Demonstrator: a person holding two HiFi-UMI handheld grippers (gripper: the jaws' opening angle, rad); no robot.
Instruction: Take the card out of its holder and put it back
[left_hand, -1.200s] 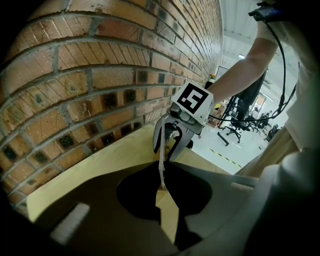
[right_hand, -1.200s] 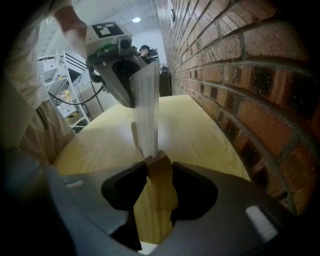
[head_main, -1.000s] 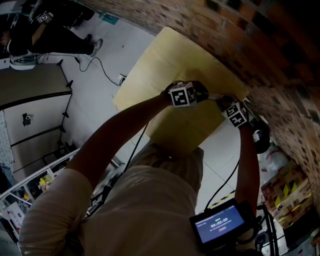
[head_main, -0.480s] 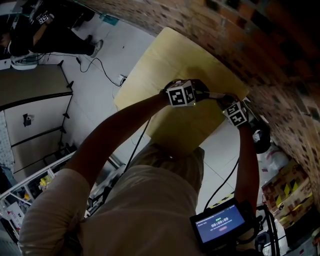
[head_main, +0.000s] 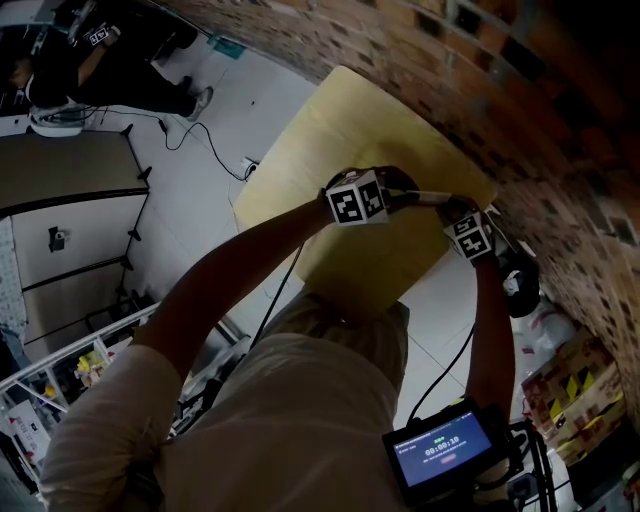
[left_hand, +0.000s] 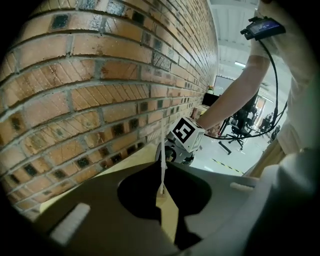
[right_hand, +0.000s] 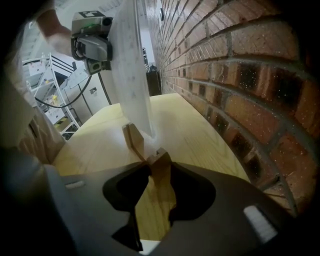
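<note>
**Card gripped from above, its lower corner at the holder's slot**

Finding 1. The left tongs (left_hand: 161, 192) are clenched on the card (left_hand: 162, 160). The left gripper view shows it edge-on as a thin white strip rising from between the closed jaws.

Finding 2. The right tongs (right_hand: 160, 168) have just been closing. The near end of the wooden holder (right_hand: 134, 142) stands between their jaws, and both appear to bear on it, pinning it to the bench (right_hand: 100, 135).

Finding 3, the governing relation. In the right gripper view the card hangs upright with its long axis vertical and its plane running away from the right tongs. It lies just beside the brick wall (right_hand: 225, 75). Its lower corner sits at the holder's top, just beyond the right tongs. Whether it has cleared the slot cannot be settled.

Assessment. Withdrawal looks nearly or just complete. Re-seating would need the lower edge aligned with the slot.
</note>
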